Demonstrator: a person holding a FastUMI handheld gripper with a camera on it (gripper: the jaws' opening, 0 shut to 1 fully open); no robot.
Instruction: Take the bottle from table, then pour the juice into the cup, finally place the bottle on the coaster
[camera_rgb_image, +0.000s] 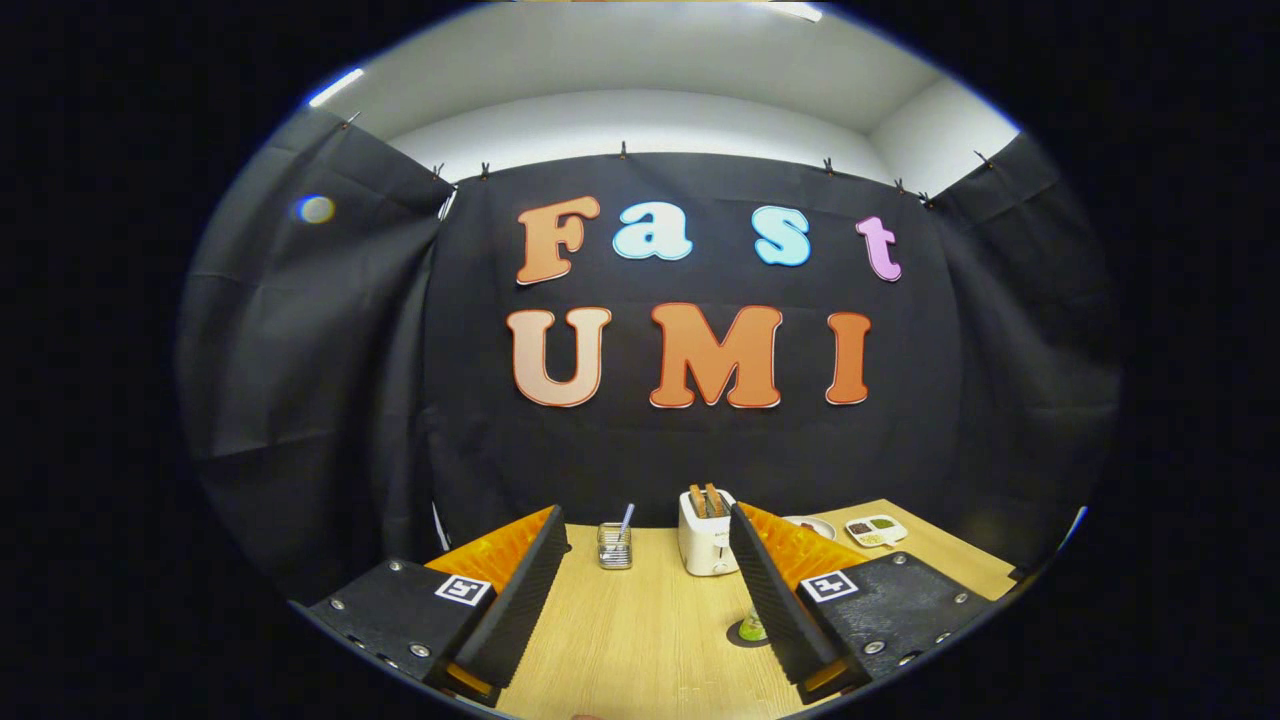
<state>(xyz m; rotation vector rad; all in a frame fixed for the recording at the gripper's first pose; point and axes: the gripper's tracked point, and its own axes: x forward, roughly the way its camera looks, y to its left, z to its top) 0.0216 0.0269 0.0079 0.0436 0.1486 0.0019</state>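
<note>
My gripper (650, 560) is wide open and holds nothing. Only bare wooden table (640, 640) lies between its two fingers. Just beside the right finger, partly hidden behind it, I see a bit of the green bottle (752, 626) standing on a dark round coaster (745, 637). Farther ahead stand a white toaster (706, 532) and a small glass holder (614, 546). Beyond the right finger are a plate (815, 525) and a little snack tray (875, 530).

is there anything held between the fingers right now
No, the gripper is open, its fingers spread apart over bare table with nothing between them.
</note>
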